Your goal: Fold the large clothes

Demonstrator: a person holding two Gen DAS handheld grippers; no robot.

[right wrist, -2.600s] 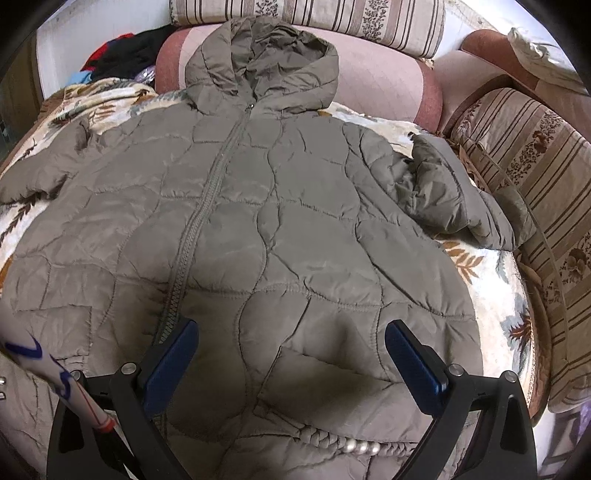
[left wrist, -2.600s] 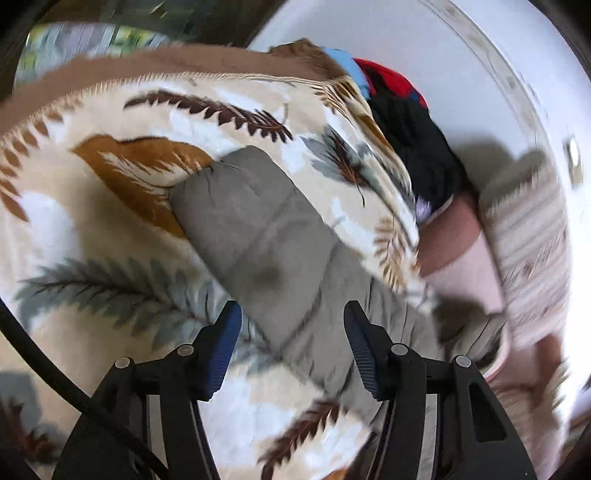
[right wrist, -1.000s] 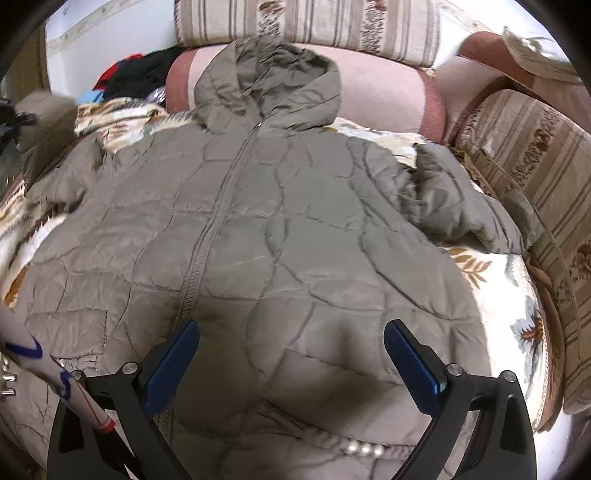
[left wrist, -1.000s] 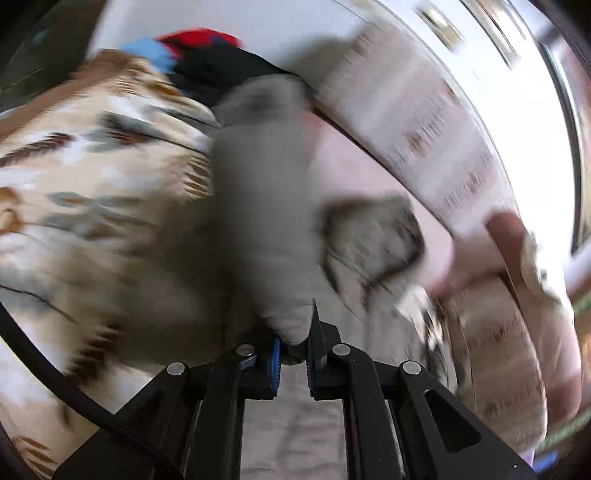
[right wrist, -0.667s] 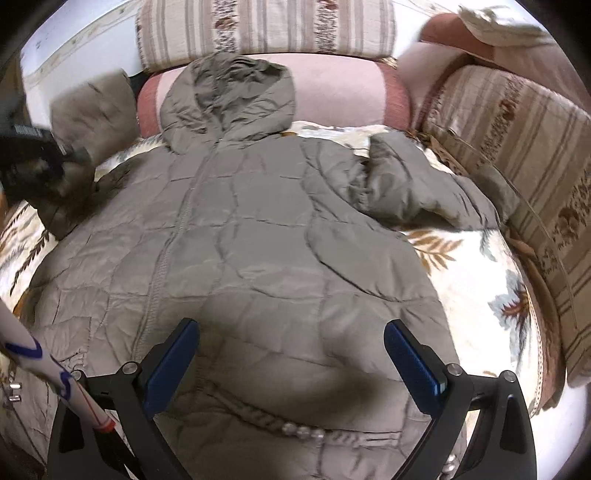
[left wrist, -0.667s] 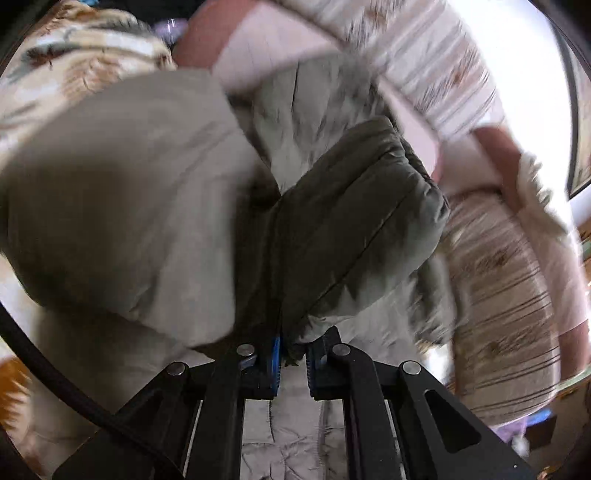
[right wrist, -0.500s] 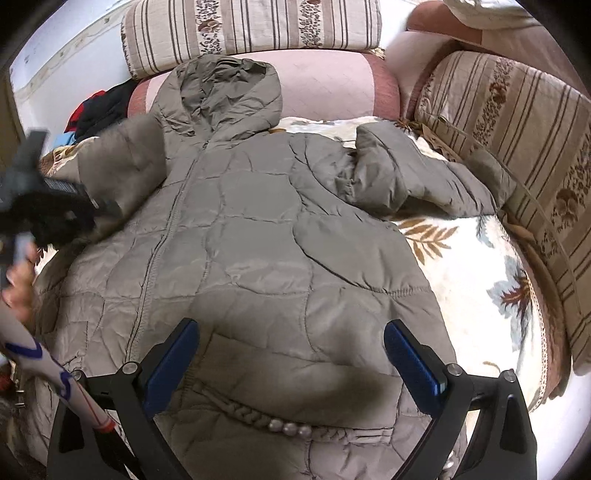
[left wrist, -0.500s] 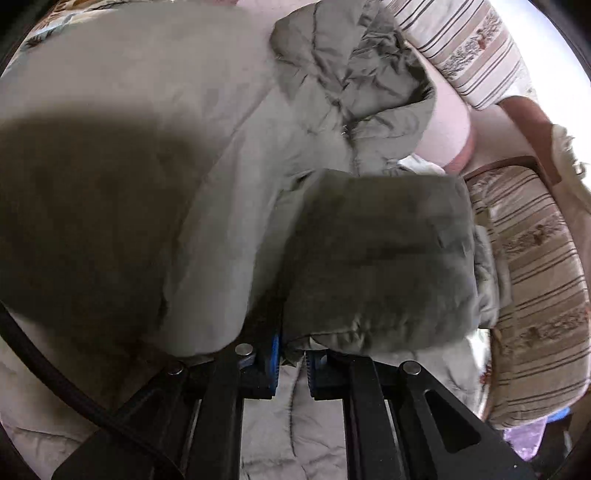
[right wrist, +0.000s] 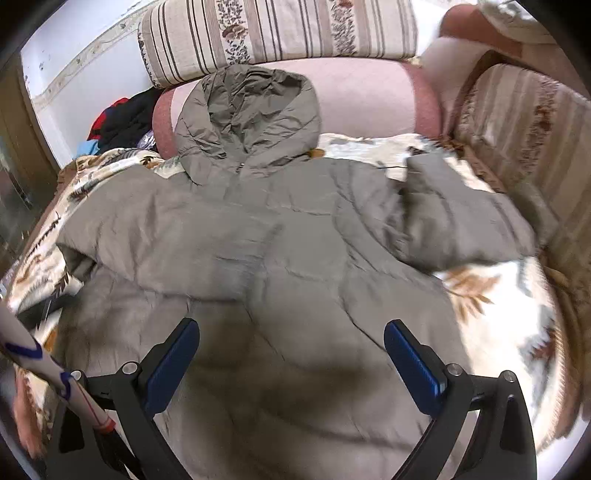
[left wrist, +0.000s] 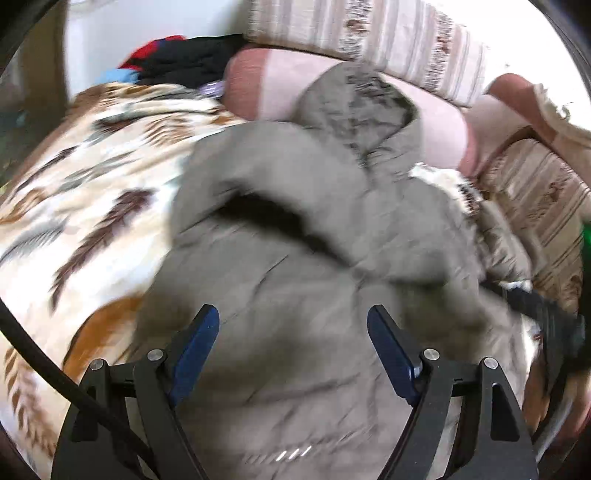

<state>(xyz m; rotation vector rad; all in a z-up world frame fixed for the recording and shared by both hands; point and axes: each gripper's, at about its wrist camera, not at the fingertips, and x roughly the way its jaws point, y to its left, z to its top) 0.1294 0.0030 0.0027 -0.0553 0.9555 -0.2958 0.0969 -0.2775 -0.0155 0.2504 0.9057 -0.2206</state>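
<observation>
Over the jacket (right wrist: 295, 258), both claws gape; only the right view shows its folded sleeve (right wrist: 155, 236).

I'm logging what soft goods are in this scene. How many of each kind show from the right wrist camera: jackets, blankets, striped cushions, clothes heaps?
Grey-green hooded jacket: 1
Leaf-print blanket: 1
Striped cushions: 2, one behind the hood, one on the right
Heap of dark and red clothes: 1
Total: 5
</observation>
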